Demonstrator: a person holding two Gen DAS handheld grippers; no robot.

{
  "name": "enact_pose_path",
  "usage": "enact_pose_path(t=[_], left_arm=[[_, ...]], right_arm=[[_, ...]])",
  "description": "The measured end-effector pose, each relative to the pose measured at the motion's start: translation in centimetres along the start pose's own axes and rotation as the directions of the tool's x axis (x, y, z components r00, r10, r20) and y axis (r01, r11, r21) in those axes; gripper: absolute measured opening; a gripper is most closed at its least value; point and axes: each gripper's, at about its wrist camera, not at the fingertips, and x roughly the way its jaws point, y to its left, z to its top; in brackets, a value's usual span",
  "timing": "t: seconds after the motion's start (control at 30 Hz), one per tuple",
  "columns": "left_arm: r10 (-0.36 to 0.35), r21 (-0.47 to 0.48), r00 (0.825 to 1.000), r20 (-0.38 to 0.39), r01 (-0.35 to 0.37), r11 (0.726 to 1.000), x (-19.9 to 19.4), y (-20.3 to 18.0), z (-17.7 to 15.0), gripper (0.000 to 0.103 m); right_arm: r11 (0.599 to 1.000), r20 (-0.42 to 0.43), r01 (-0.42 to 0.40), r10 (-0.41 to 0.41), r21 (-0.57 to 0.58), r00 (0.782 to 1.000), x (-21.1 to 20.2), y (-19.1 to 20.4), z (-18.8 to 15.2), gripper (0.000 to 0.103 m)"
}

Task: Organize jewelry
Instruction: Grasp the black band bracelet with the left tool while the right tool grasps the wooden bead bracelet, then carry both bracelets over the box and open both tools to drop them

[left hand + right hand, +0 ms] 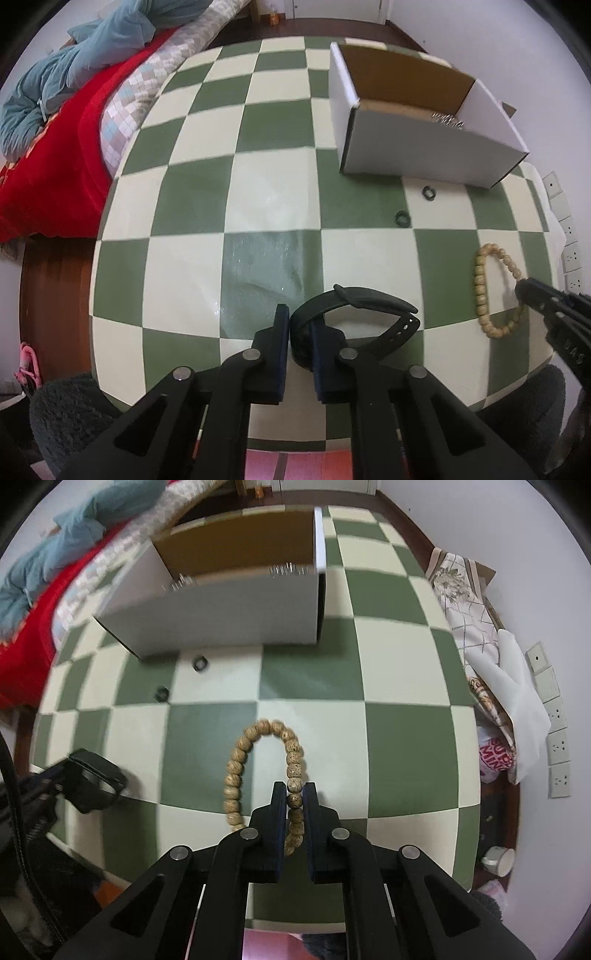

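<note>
A black wristband (369, 299) lies on the green-and-cream checkered table (258, 192), and my left gripper (298, 322) is shut on its near loop. To its right lies a wooden bead bracelet (480, 284), with the right gripper (524, 290) at its far side. In the right wrist view my right gripper (294, 791) is shut on one side of the bead bracelet (236, 768), a bead pinched between the pads. Two small black rings (429, 192) (402, 218) lie before an open white cardboard box (424, 155). Something silvery (447, 120) shows inside the box.
A bed with a red blanket (55, 155) and blue bedding borders the table's left side. Wall sockets (554, 716), folded cloths (465, 602) and a white cup (498, 860) sit off the right edge. The box (221, 613) stands at the table's far part.
</note>
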Motion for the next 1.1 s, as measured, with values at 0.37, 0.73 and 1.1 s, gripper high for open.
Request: enact_pose_path(t=[0.37, 0.73, 1.1], left_arm=[[-0.062, 0.04, 0.988, 0.139, 0.057, 0.998, -6.6, -1.5, 3.7, 0.008], [-0.04, 0.07, 0.957, 0.286, 0.021, 0.997, -11.3, -1.9, 12.3, 0.008], [-0.05, 0.012, 0.976, 0.21, 0.048, 0.999, -6.8, -2.6, 17.2, 0.008]], right_arm=[[0.995, 0.169, -0.103, 0.102, -0.002, 0.98, -8.6, 0.2, 3.5, 0.009], [0.993, 0.303, -0.106, 0.114, -0.044, 0.946, -15.3, 1.0, 10.1, 0.009], [0.996, 0.236, -0.09, 0.091, -0.016, 0.967, -10.0, 1.3, 16.7, 0.009]])
